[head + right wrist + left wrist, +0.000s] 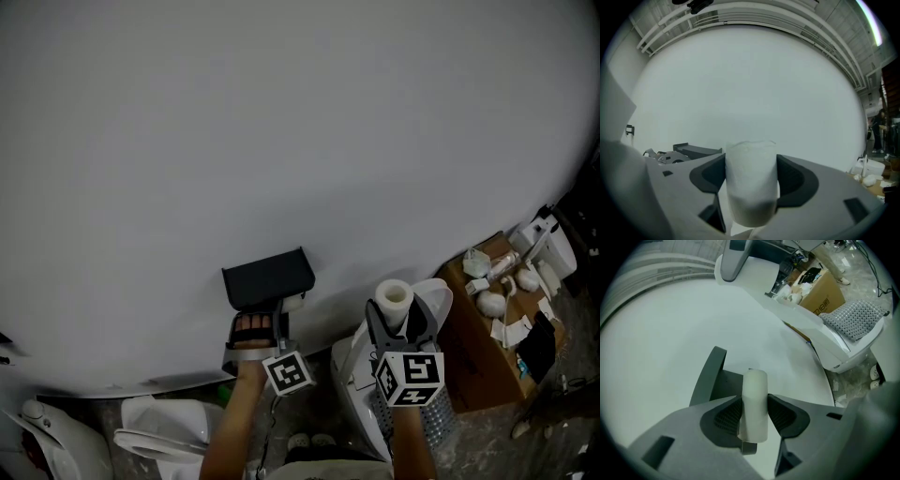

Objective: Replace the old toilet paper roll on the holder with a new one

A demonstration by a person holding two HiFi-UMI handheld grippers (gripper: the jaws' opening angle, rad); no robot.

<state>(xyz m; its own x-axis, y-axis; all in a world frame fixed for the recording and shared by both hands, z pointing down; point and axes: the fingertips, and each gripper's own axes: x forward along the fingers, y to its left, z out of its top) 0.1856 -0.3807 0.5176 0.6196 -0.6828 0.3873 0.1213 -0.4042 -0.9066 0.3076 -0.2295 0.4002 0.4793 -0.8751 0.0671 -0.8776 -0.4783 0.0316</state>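
A plain white wall fills nearly all of my head view, and both gripper views look onto it as well. Low on my right stands a brown cardboard box with small white things heaped on its top, and just beside it a white toilet with a grey dotted mat lying over it. More white fixtures sit at the lower left, too dim for me to tell apart. On the wall, roughly centre, hangs the dark holder. My left gripper reaches up to its lower right corner, and its jaws are clamped on the old roll, a thin pale tube standing upright with a ribbed pad pressed to each side. The tube sits right in front of the holder's grey bracket, but I cannot tell whether it is on the holder's arm or free of it. My right gripper points level at the wall, well apart from the holder, and its jaws are closed on the new roll, a fat white roll held upright with its hollow core facing up.
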